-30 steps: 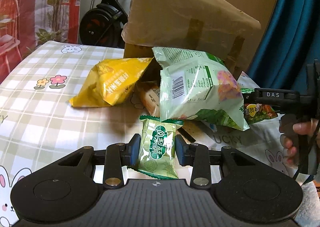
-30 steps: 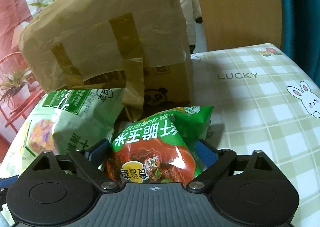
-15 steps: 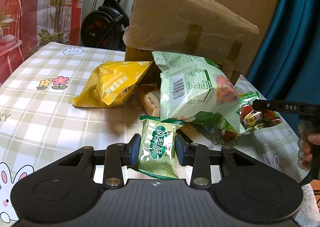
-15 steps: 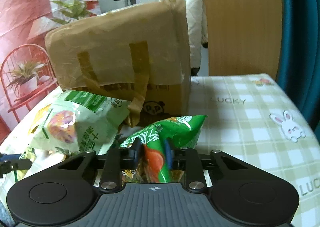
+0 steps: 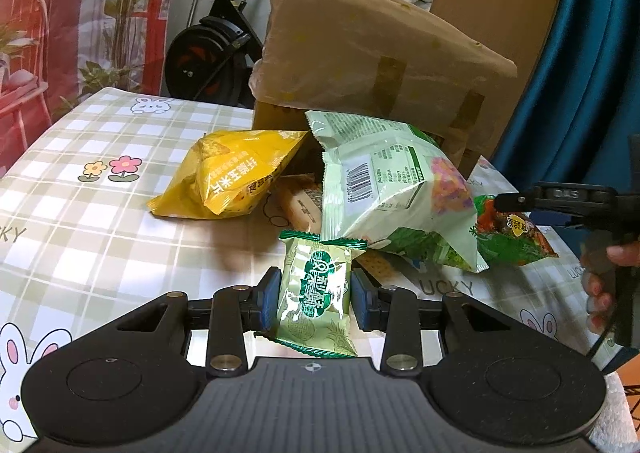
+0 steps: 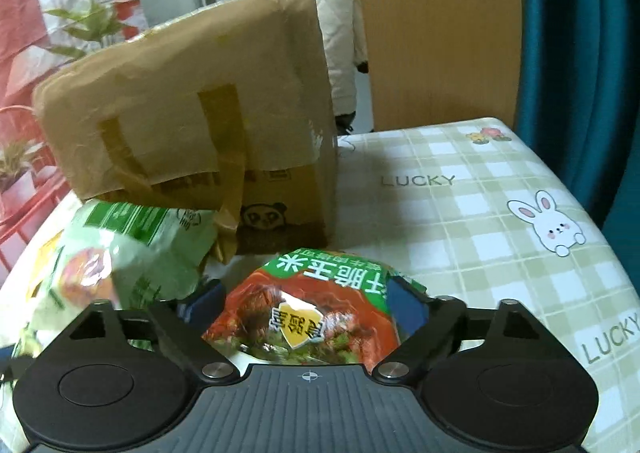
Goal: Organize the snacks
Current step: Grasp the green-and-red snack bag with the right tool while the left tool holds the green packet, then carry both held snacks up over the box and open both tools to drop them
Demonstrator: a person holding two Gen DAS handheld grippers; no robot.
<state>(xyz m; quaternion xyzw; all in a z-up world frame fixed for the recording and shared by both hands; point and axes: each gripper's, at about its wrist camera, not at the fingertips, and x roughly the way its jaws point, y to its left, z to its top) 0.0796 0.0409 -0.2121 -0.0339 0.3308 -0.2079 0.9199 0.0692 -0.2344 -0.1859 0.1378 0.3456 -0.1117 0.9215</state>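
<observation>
My left gripper (image 5: 314, 299) is shut on a small pale-green snack packet (image 5: 315, 293) and holds it upright above the table. A yellow chip bag (image 5: 230, 179) and a big light-green bag (image 5: 394, 189) lie in front of a tipped cardboard box (image 5: 372, 65). My right gripper (image 6: 306, 303) has its jaws wide apart around a red-and-green snack bag (image 6: 316, 313); whether they press on it I cannot tell. That bag also shows in the left wrist view (image 5: 510, 235), with the right gripper (image 5: 520, 200) above it.
The table has a green checked cloth (image 6: 480, 213) with rabbits and "LUCKY" print. A brown wrapped snack (image 5: 300, 203) lies between the bags. The light-green bag (image 6: 120, 253) sits left of my right gripper. An exercise bike (image 5: 212, 49) stands behind the table.
The right gripper's jaws closed narrow on the red-and-green bag half a second ago, then spread wide again; the bag now lies broad between them. The left gripper still holds its packet, barely moved.
</observation>
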